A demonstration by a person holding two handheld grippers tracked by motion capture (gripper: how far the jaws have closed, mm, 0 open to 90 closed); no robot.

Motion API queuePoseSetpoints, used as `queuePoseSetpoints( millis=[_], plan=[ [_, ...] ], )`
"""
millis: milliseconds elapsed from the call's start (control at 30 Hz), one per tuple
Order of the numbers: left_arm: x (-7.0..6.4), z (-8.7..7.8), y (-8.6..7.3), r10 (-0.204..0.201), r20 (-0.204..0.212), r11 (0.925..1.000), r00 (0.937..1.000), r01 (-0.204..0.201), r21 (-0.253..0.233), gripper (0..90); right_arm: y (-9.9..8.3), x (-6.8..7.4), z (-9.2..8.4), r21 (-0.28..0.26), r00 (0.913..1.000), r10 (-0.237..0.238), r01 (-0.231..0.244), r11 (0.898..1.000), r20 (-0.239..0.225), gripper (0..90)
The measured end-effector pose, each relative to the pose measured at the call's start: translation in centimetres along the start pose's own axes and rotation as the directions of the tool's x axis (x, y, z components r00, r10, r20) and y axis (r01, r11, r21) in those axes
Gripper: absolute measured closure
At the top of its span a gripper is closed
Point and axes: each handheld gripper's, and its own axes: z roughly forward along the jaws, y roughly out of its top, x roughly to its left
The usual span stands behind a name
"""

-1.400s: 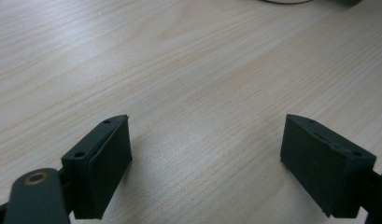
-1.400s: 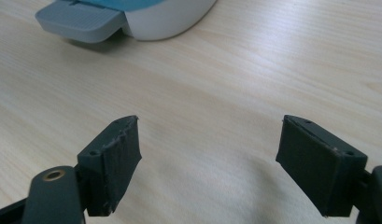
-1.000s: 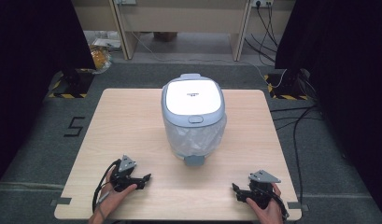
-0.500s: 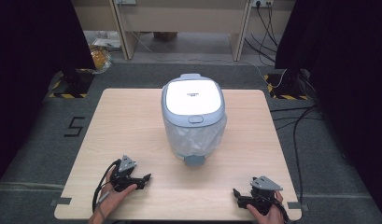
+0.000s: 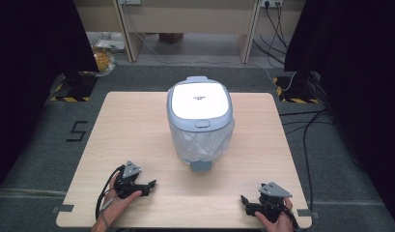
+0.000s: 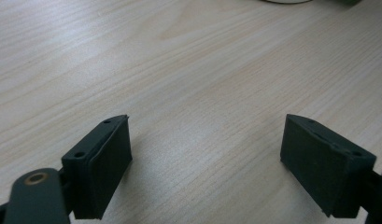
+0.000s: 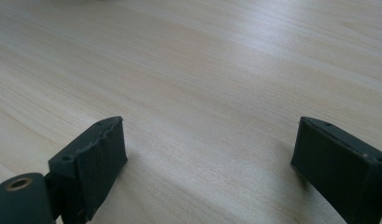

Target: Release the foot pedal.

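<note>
Both hand-held grippers, left hand-held gripper (image 5: 149, 184) and right hand-held gripper (image 5: 244, 201), rest wide and empty on the counter (image 5: 137, 125), the right one's jaws having just been opening, likely staged before the bin (image 5: 200, 123).

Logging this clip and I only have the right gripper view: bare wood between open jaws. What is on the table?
Observer: A lidded bin stands mid-table, apart from the right hand-held gripper, whose jaws have just been opening on nothing.
Operator: Is its lid up?
Observer: No, the white lid is down.
Operator: And the other hand?
Observer: The left hand-held gripper sits open near the near-left corner of the table.
</note>
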Motion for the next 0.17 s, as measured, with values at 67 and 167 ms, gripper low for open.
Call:
queuePoseSetpoints(
  millis=[67, 167],
  plan=[
    [0.0, 0.0, 0.0, 0.0, 0.0, 1.0, 1.0, 0.0, 0.0, 15.4, 0.0, -0.01, 0.01, 0.0, 1.0, -0.001, 0.001, 1.0, 0.001, 9.7],
    [0.0, 0.0, 0.0, 0.0, 0.0, 1.0, 1.0, 0.0, 0.0, 15.4, 0.0, 0.0, 0.01, 0.0, 1.0, 0.0, 0.0, 1.0, 0.0, 9.7]
  ],
)
